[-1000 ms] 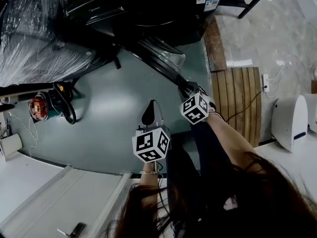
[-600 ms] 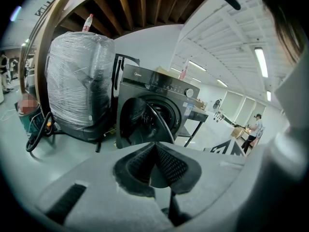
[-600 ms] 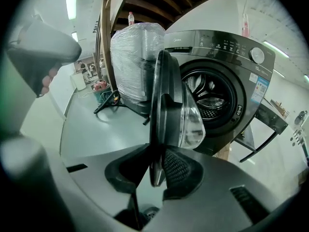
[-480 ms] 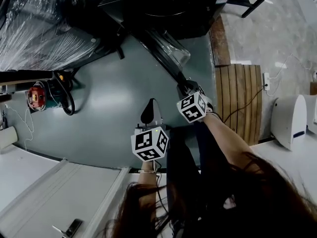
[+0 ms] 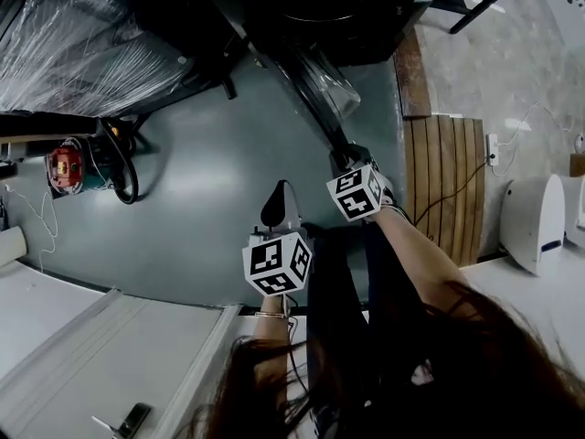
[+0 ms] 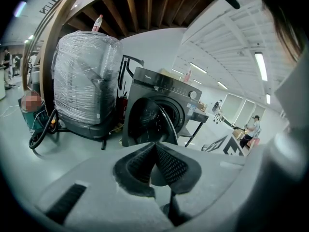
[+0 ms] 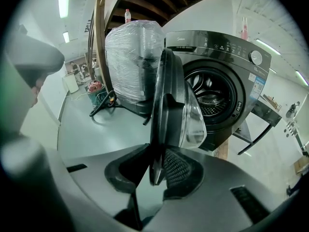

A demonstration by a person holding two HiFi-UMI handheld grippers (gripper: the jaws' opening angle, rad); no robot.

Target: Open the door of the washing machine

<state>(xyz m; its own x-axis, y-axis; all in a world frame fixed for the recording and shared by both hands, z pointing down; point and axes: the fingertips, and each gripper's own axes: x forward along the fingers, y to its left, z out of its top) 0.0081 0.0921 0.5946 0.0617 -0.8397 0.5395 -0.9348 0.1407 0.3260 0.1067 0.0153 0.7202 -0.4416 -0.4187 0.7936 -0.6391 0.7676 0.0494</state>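
Grey-green floor (image 5: 210,181); the washing machine's door (image 7: 166,91) stands wide. The right gripper (image 7: 157,170) pinches its stiff rim (image 7: 155,134), probably the best hold, away from the fragile glass (image 7: 195,124); the left gripper (image 6: 153,161) is pressed together, empty.

Open door (image 5: 315,99) across bare floor (image 5: 201,199)

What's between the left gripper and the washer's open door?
Nothing: head view shows bare teal floor between the left gripper and the dark glass-bowled washing machine door.
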